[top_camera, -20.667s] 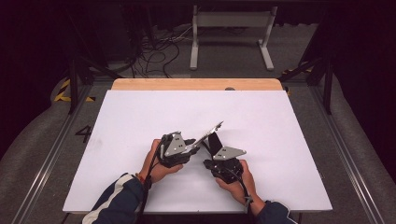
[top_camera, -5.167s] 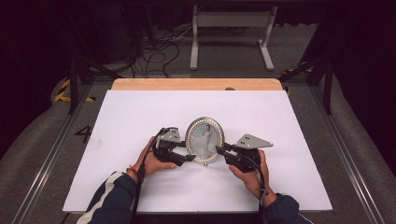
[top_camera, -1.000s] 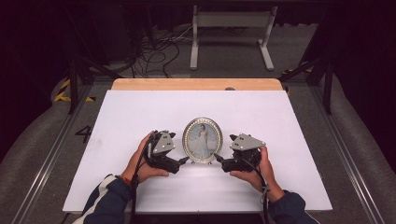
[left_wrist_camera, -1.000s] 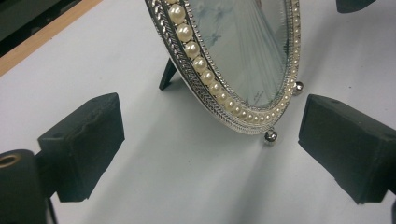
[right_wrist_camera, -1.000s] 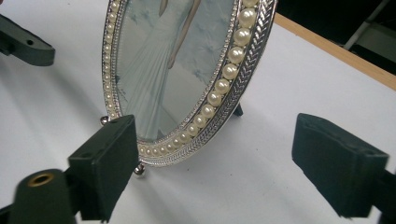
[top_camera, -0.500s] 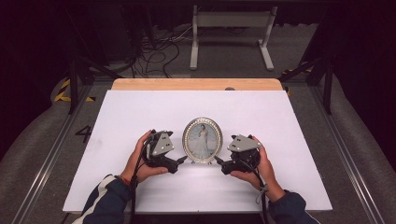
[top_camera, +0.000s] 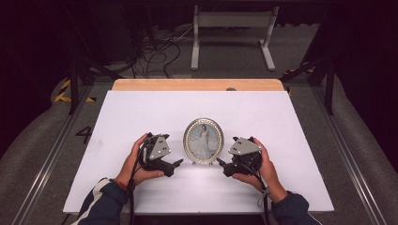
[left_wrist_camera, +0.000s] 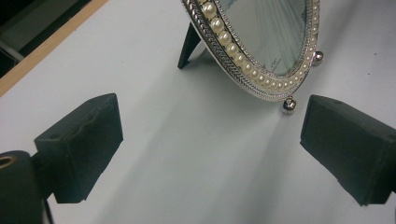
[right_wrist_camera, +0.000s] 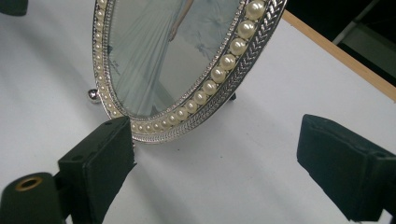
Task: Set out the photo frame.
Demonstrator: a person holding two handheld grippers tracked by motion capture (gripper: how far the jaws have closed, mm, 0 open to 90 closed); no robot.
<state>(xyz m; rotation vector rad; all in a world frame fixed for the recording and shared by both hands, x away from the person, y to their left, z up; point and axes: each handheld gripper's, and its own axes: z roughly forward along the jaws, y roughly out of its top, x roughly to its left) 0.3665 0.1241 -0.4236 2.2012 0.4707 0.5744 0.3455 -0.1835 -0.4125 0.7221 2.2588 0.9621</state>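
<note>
An oval silver picture frame (top_camera: 203,140) with a pearl rim stands upright near the table's middle, propped on a black back leg (left_wrist_camera: 189,44); it holds a photo of a figure in a pale gown. My left gripper (top_camera: 177,163) rests on the table just left of the frame, jaws open and empty. In the left gripper view the frame's lower rim (left_wrist_camera: 252,70) lies just ahead of the gripper (left_wrist_camera: 212,147). My right gripper (top_camera: 220,163) sits just right of the frame, also open and empty. The frame's rim (right_wrist_camera: 205,93) stands close beyond the right gripper (right_wrist_camera: 215,168).
The white table top (top_camera: 141,112) spreads wide around the frame, with a wooden strip (top_camera: 197,84) along its far edge. Beyond it are cables (top_camera: 159,51) and a white stand (top_camera: 232,33) on the floor.
Both grippers have drawn back slightly from the frame toward the table's near edge. The frame stands by itself, unmoved.
</note>
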